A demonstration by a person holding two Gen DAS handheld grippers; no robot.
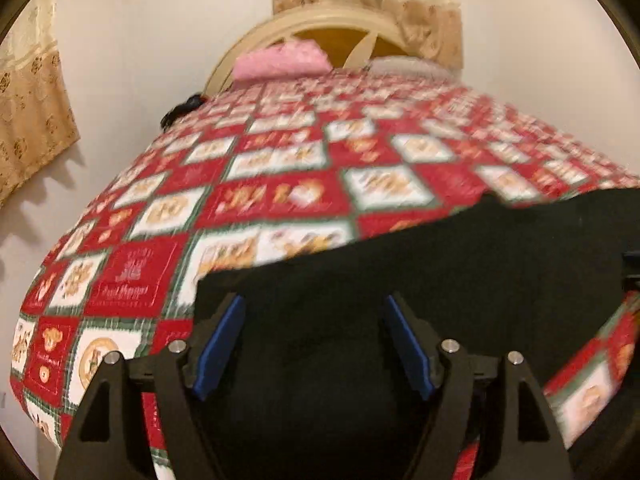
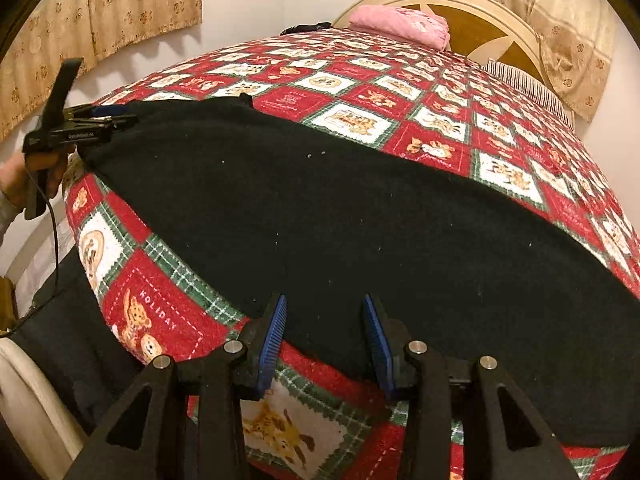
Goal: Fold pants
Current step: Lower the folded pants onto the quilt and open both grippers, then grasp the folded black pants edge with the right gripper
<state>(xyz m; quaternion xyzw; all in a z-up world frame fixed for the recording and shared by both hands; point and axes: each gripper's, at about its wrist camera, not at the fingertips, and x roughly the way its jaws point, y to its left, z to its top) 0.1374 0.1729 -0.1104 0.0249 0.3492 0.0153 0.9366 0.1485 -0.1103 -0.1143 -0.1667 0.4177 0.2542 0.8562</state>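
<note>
**Pants laid flat, no finished fold visible**

Black pants (image 2: 340, 216) lie spread as one long band across the holiday quilt (image 2: 360, 120), from 9 o'clock to 4 o'clock in the right wrist view. Whether the legs are already stacked, can't tell: just a dark slab.

Right gripper (image 2: 325, 336): jaws wide, nothing held, poised at the near hem at 6 o'clock.
Left gripper (image 1: 314, 340): jaws wide in its own view, fabric between them but not pinched. From the right wrist view it sits at the pants' far-left end, 9 o'clock.

Judgement: early stage. Remaining: grab both ends, fold lengthwise/over, flatten. Pink pillow (image 2: 400, 26) at 12 o'clock, well clear.
</note>
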